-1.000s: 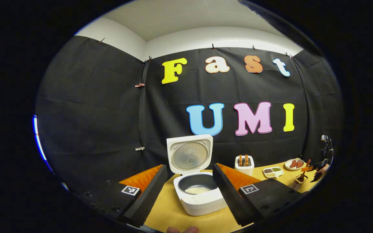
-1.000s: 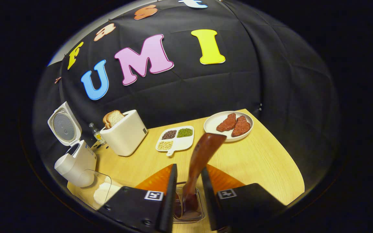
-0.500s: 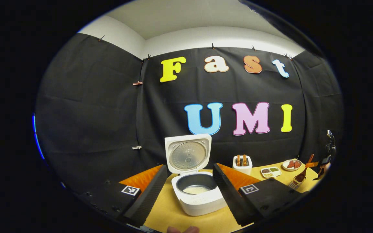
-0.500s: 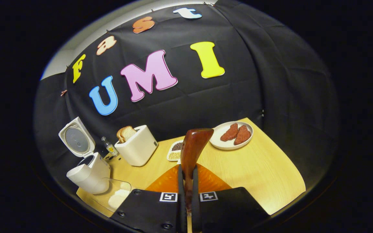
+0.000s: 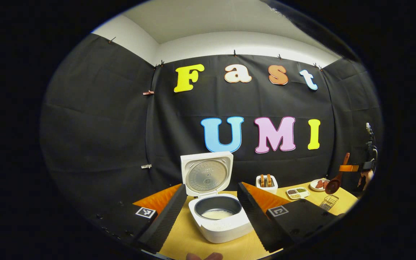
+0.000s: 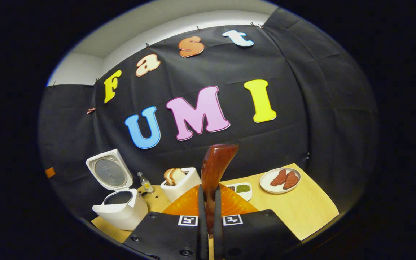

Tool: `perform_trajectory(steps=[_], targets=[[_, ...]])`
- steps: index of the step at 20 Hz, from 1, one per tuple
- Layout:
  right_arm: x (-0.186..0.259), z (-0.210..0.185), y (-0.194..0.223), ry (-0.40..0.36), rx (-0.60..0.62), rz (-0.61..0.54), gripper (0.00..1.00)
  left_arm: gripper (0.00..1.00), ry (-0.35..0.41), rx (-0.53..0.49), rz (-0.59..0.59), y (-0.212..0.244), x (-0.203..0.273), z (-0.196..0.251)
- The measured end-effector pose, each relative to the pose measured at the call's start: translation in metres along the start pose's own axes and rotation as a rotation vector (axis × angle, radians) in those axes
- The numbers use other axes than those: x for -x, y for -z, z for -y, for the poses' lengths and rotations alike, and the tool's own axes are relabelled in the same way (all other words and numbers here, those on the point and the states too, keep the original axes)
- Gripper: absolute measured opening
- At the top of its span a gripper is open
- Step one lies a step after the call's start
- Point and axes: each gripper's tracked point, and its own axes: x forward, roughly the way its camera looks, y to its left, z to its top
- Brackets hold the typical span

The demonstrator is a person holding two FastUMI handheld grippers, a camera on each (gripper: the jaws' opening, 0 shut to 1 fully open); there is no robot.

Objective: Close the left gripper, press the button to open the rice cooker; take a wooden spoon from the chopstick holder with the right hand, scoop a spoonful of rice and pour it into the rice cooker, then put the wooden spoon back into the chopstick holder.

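Rice cooker [image 5: 219,216] lid open. Right gripper [image 6: 208,231] clamped on wooden spoon [image 6: 213,169], clear of holder [image 5: 328,202]. Left gripper [image 5: 211,213] jaws apart. Next: scoop rice.

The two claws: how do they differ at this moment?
The left claw stands wide open and holds nothing, with the open rice cooker between its fingers. The right claw is shut on the wooden spoon, gripping its handle, with the spoon lifted above the chopstick holder. Both point toward the wooden table.
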Motion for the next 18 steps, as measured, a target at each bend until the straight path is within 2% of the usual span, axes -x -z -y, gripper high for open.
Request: perform_trajectory(steps=[4, 5, 6, 8, 13, 18], targets=[[-0.006, -0.064, 0.037, -0.028, 0.060, -0.064, 0.10, 0.97, 0.024, 0.011, -0.006, 0.006, -0.004, -0.008], [-0.008, -0.076, 0.051, -0.031, 0.085, -0.086, 0.10, 1.00, 0.031, 0.018, -0.012, 0.009, -0.005, -0.010], [-0.011, -0.087, 0.064, -0.033, 0.118, -0.110, 0.10, 0.97, 0.037, 0.023, -0.017, 0.011, -0.006, -0.011], [-0.017, -0.101, 0.086, -0.030, 0.167, -0.132, 0.11, 0.97, 0.046, 0.032, -0.023, 0.014, -0.009, -0.017], [-0.030, -0.098, 0.144, 0.051, 0.343, -0.209, 0.10, 0.97, 0.065, 0.027, -0.031, 0.022, -0.018, -0.029], [-0.049, -0.088, 0.176, 0.126, 0.473, -0.238, 0.10, 0.97, 0.086, 0.059, -0.045, 0.030, -0.028, -0.036]])
